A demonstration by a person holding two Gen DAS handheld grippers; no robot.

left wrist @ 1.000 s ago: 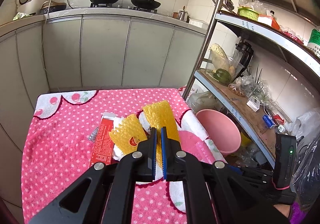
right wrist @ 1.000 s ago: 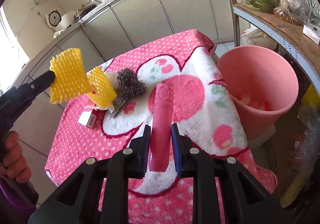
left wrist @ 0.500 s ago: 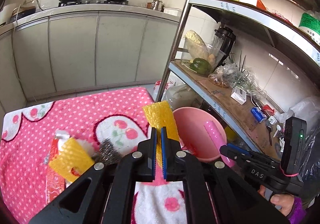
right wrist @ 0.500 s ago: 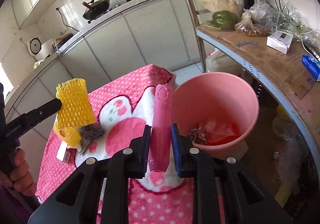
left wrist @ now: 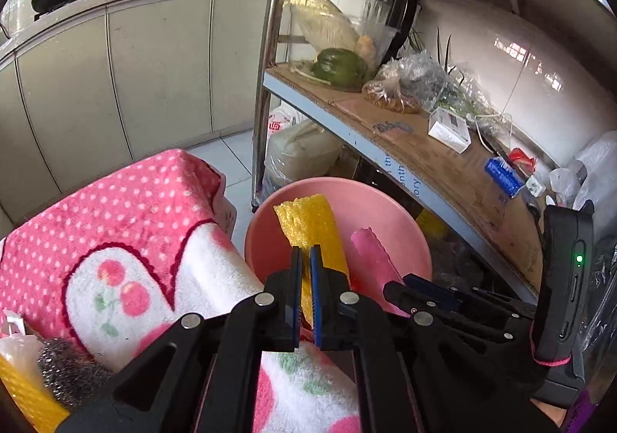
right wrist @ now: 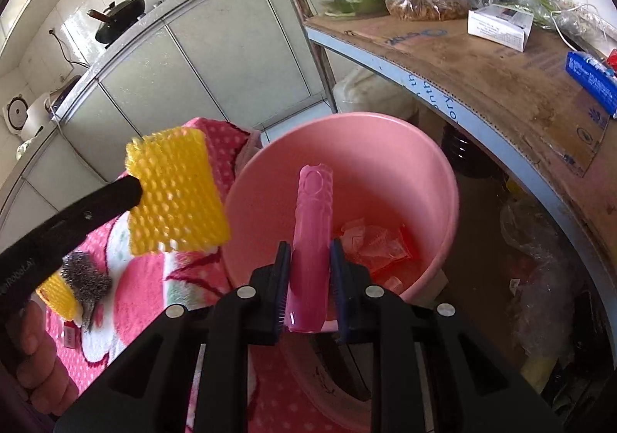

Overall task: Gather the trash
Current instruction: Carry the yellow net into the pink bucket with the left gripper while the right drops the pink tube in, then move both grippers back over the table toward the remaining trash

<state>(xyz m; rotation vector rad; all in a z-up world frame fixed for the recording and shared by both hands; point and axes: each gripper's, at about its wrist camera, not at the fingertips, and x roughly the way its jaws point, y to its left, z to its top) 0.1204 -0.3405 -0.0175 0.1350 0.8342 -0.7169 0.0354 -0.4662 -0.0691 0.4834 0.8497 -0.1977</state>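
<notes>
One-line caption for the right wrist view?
Right claw holds a pink plastic tube above the pink plastic bucket.

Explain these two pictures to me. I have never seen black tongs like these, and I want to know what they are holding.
No robot here: a person holds a two-fingered tool in each hand, each carrying a camera that looks along its fingers, so each picture is one tool's view. The left gripper has its jaws shut on a yellow foam net. The right gripper has its jaws shut on a pink tube. Both hang over a pink bucket with wrappers already inside. Beside it, on the pink dotted cloth, lie a steel scourer and another yellow net.
</notes>
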